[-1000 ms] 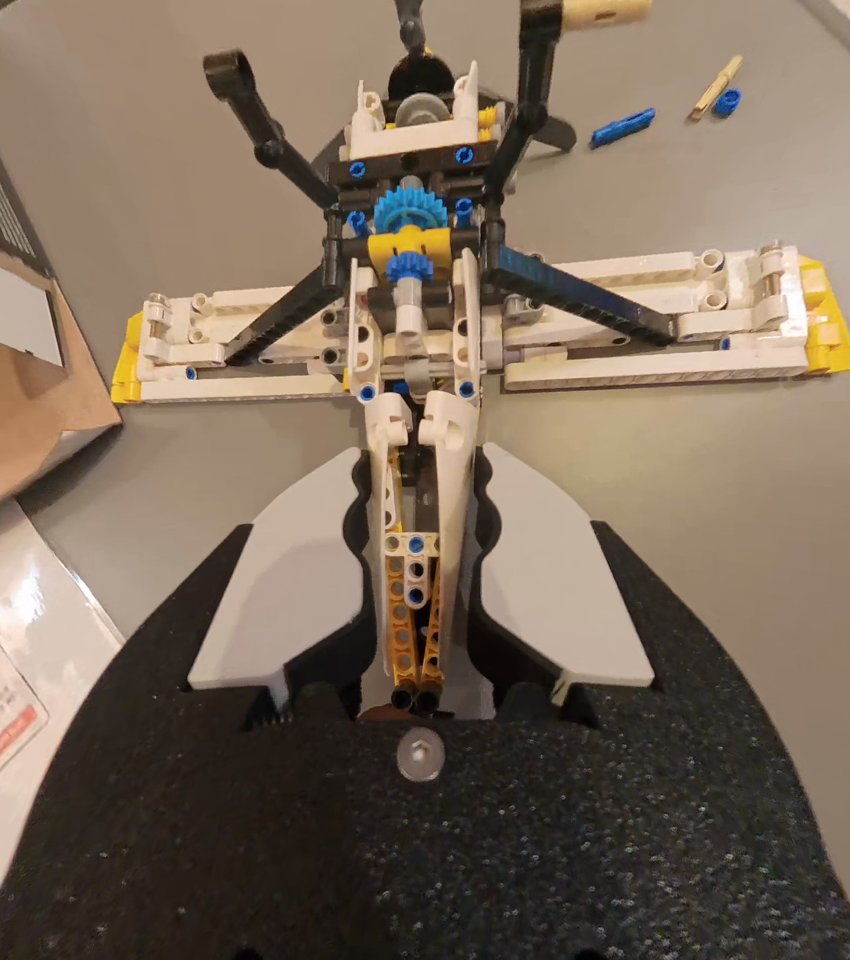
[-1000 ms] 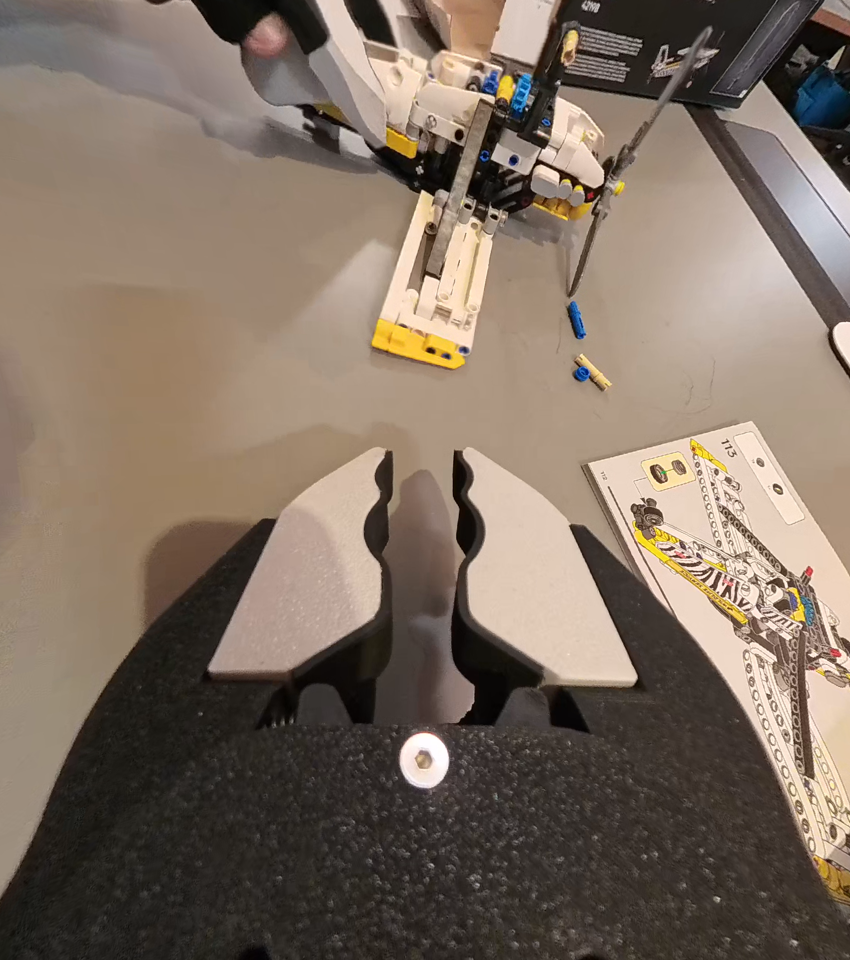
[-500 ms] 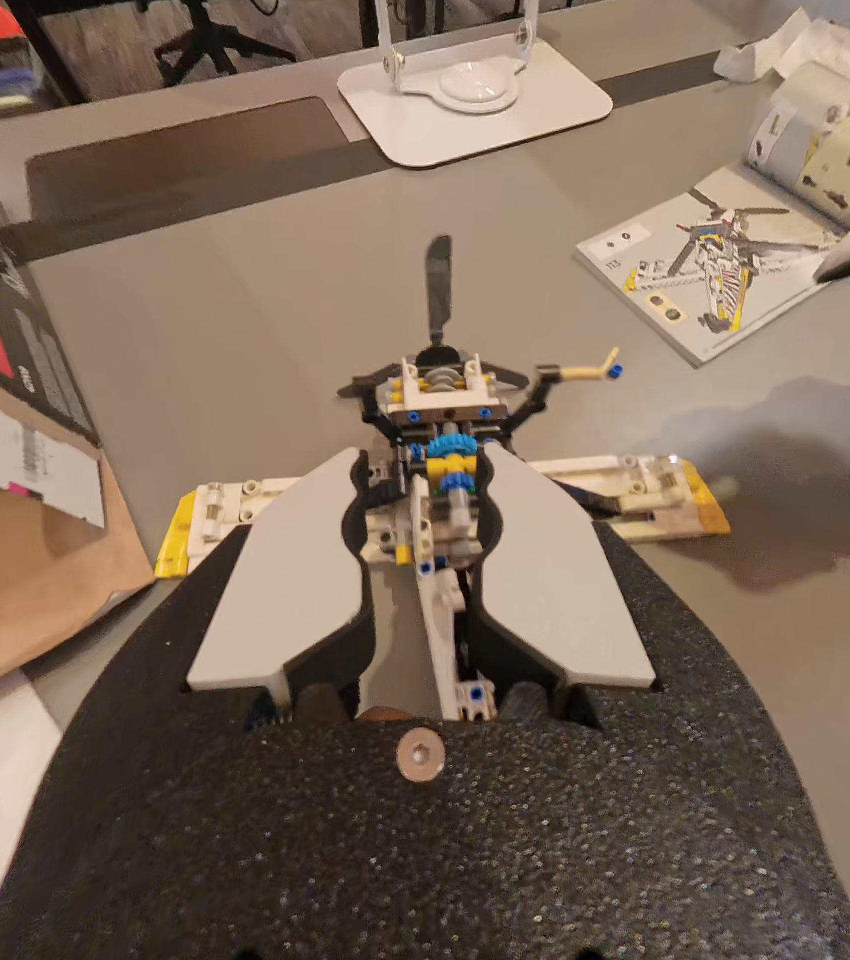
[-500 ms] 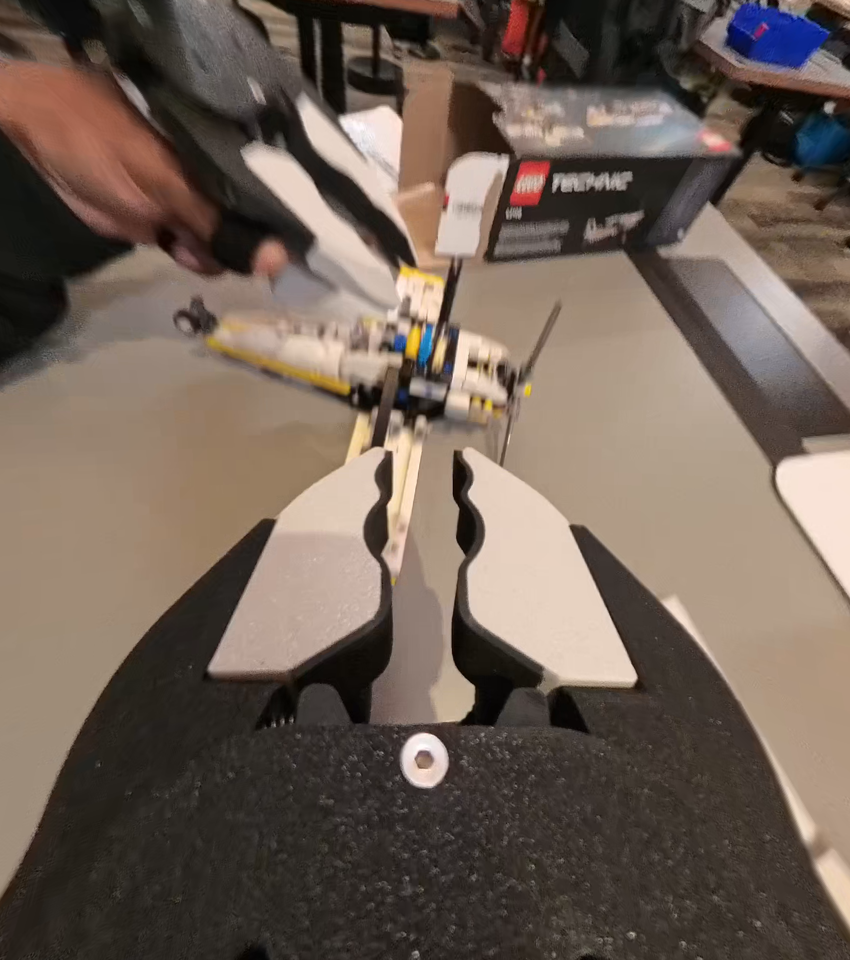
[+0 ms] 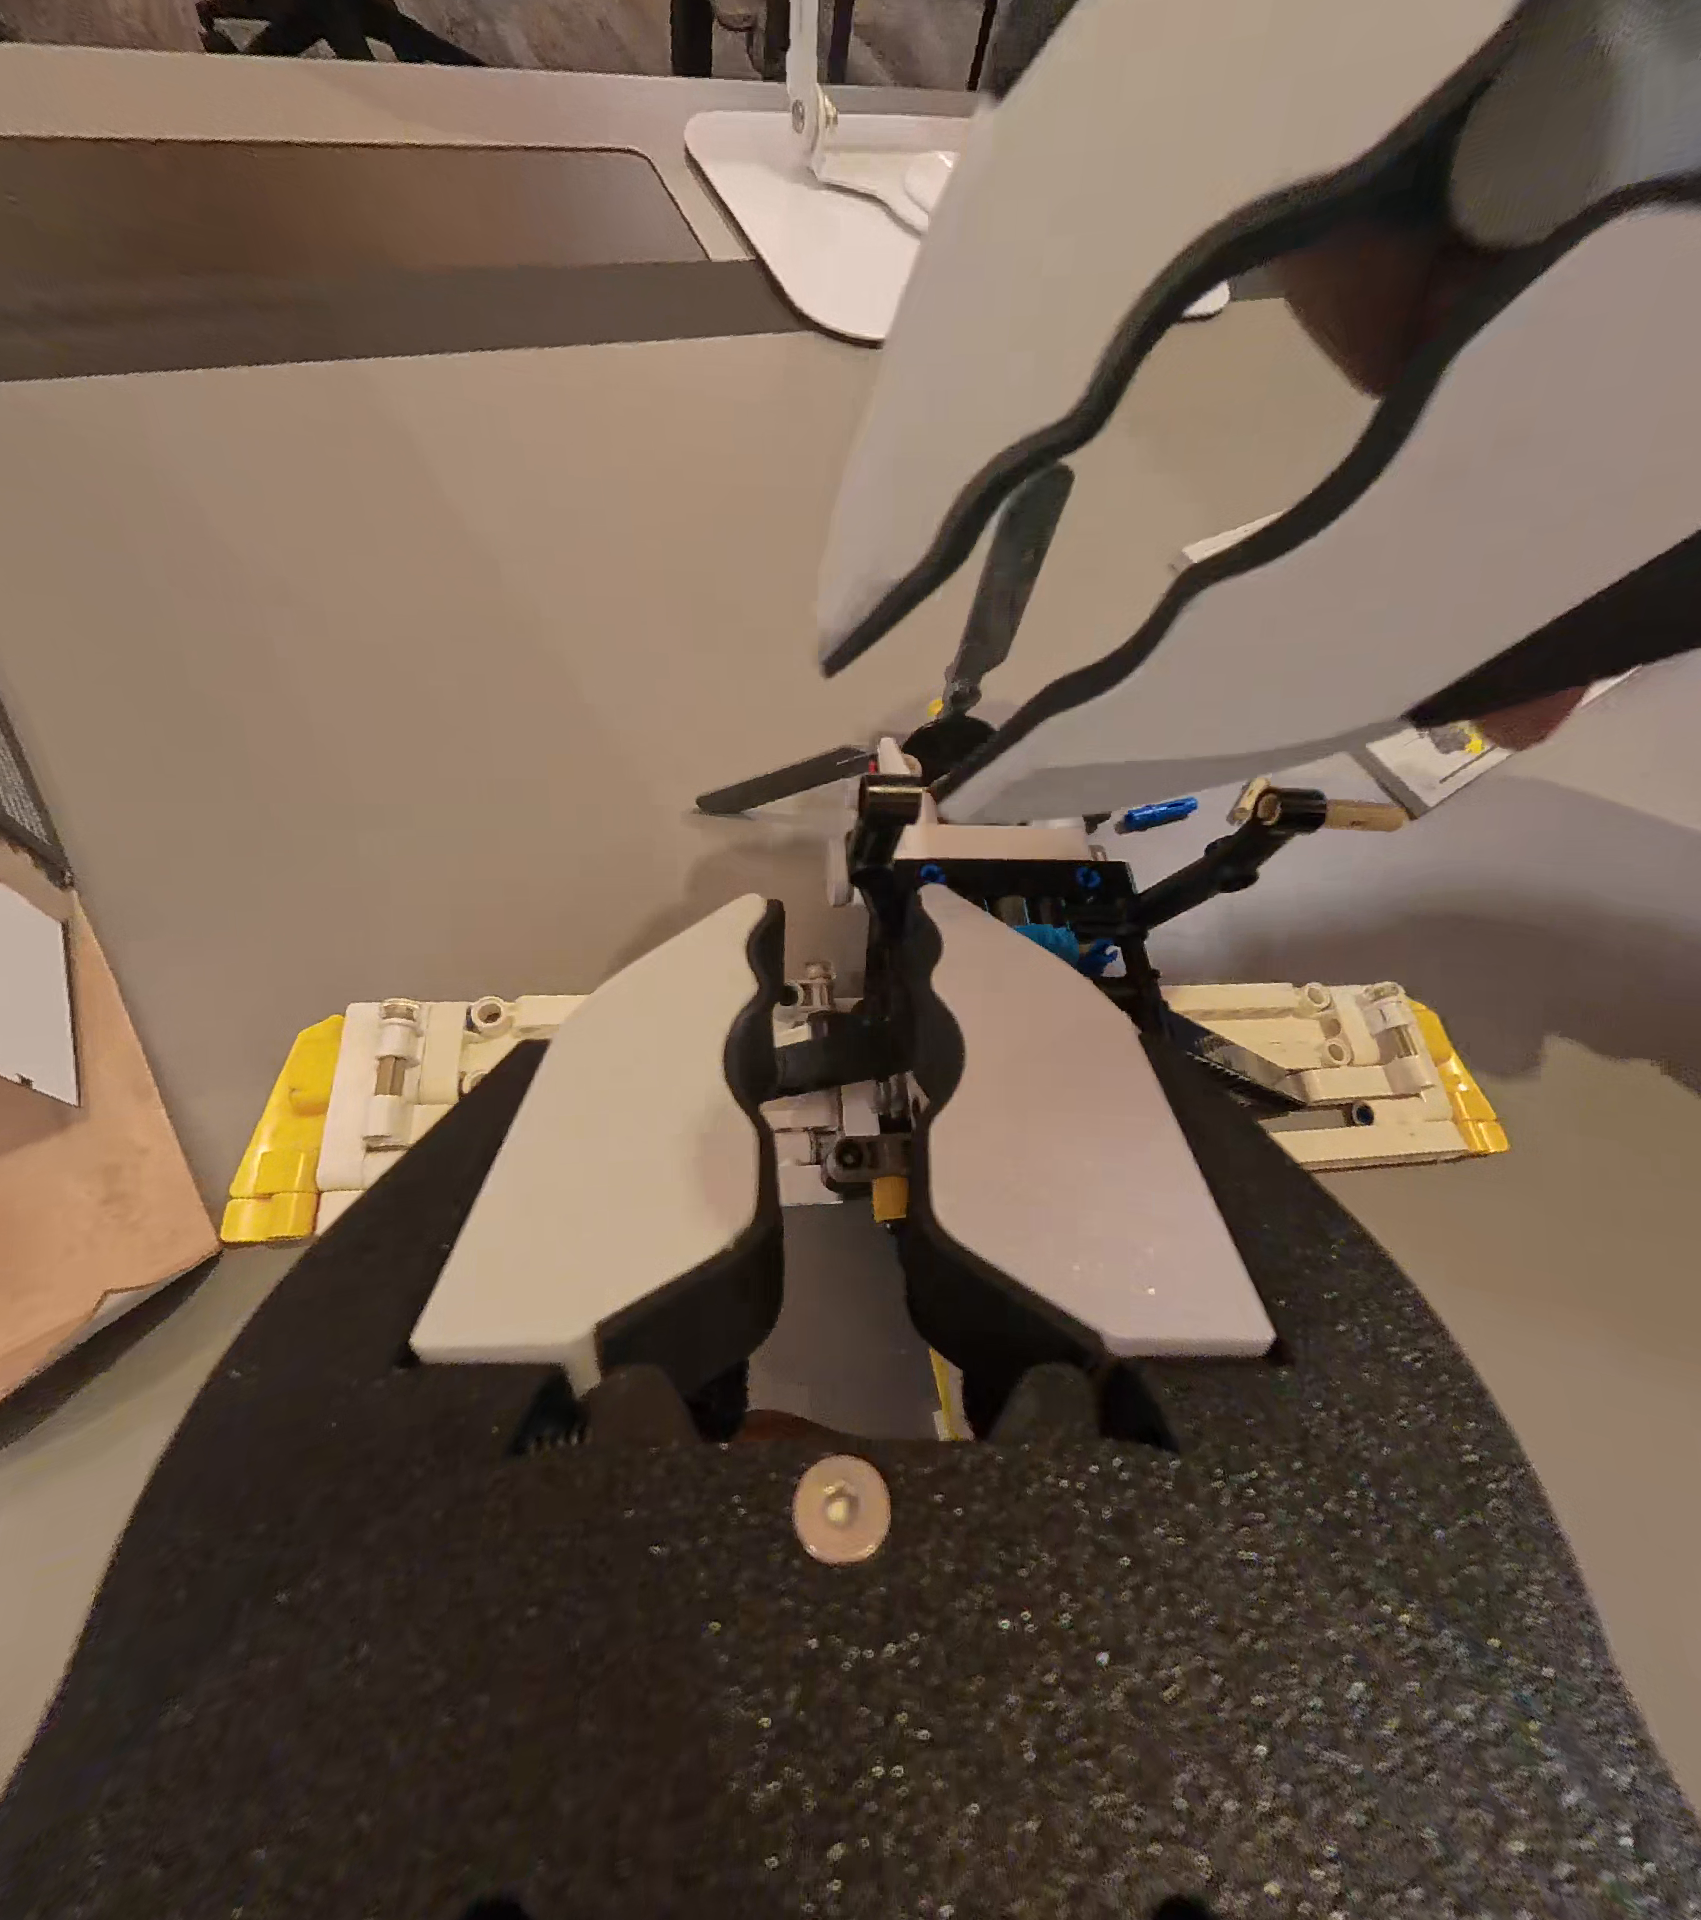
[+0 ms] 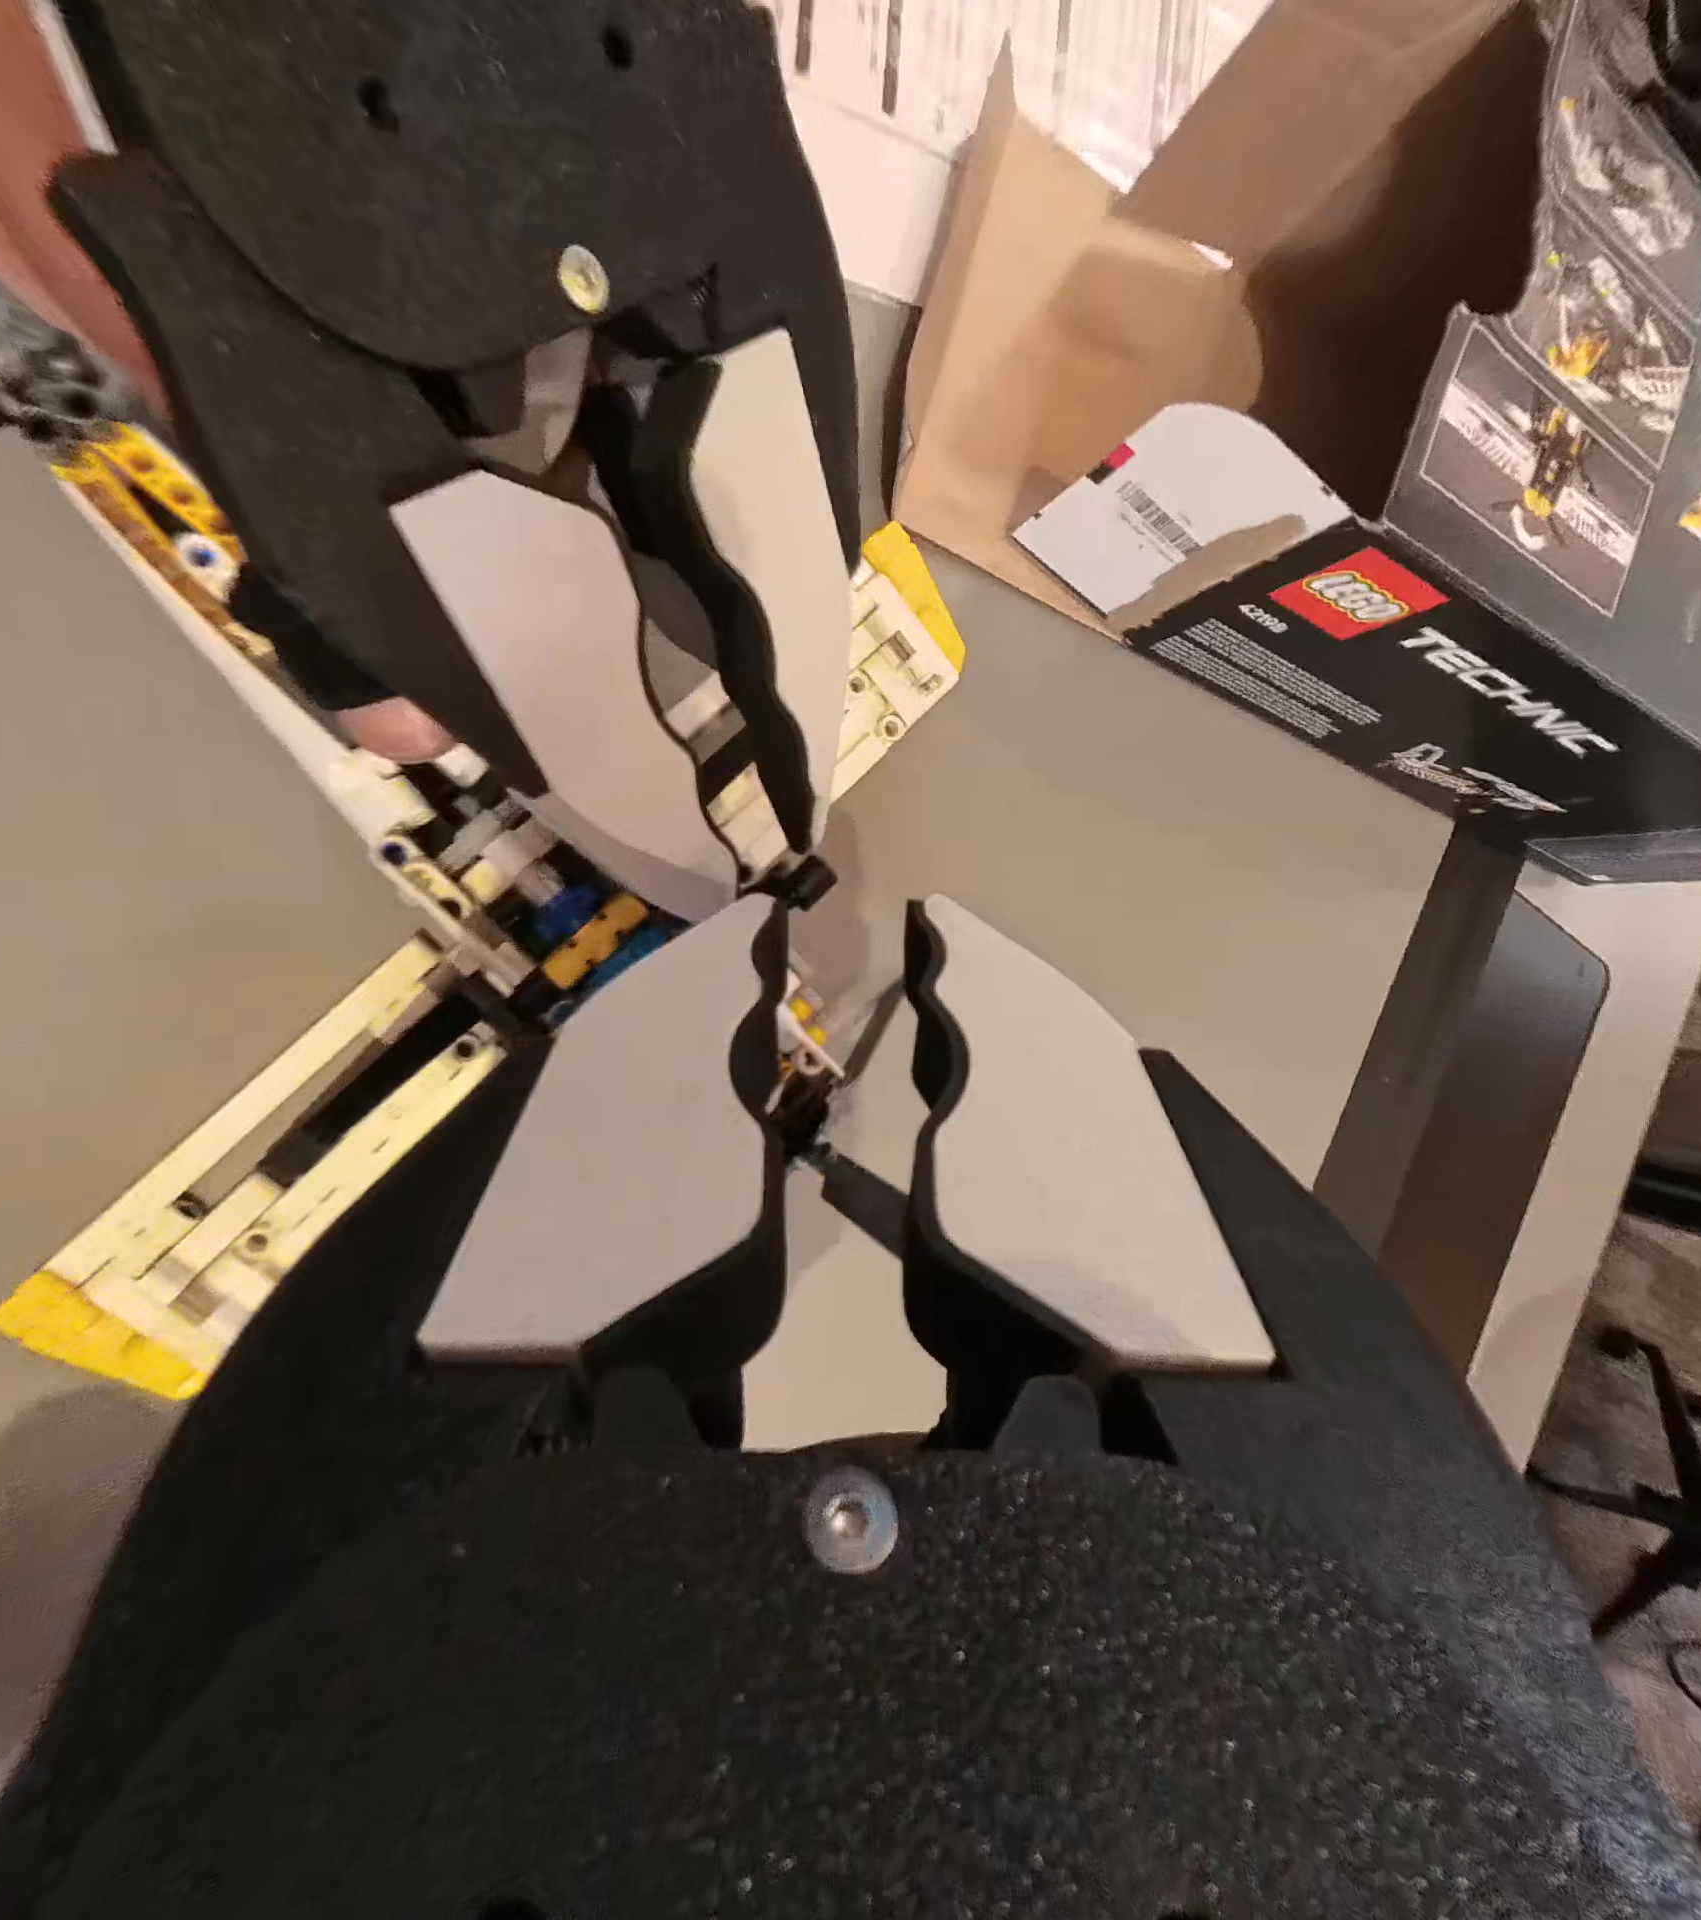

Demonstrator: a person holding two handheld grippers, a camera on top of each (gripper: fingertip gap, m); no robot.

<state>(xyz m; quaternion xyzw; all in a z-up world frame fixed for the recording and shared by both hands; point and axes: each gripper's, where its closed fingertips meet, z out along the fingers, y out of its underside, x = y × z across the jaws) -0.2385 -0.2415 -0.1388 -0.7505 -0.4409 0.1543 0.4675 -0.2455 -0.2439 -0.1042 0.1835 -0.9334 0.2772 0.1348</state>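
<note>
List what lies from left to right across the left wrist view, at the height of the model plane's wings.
Cardboard box → yellow wingtip → left hand-held gripper → opposite yellow wingtip

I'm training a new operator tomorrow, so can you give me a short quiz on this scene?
1. True or false: the plane's wingtips are red.
2. What stands between the fingers of the right claw? A) a propeller blade B) a booklet C) a box
3. Fill in: the loose blue pin lies on the ___.
Key: 1 false, they are yellow; 2 A; 3 table.
</note>
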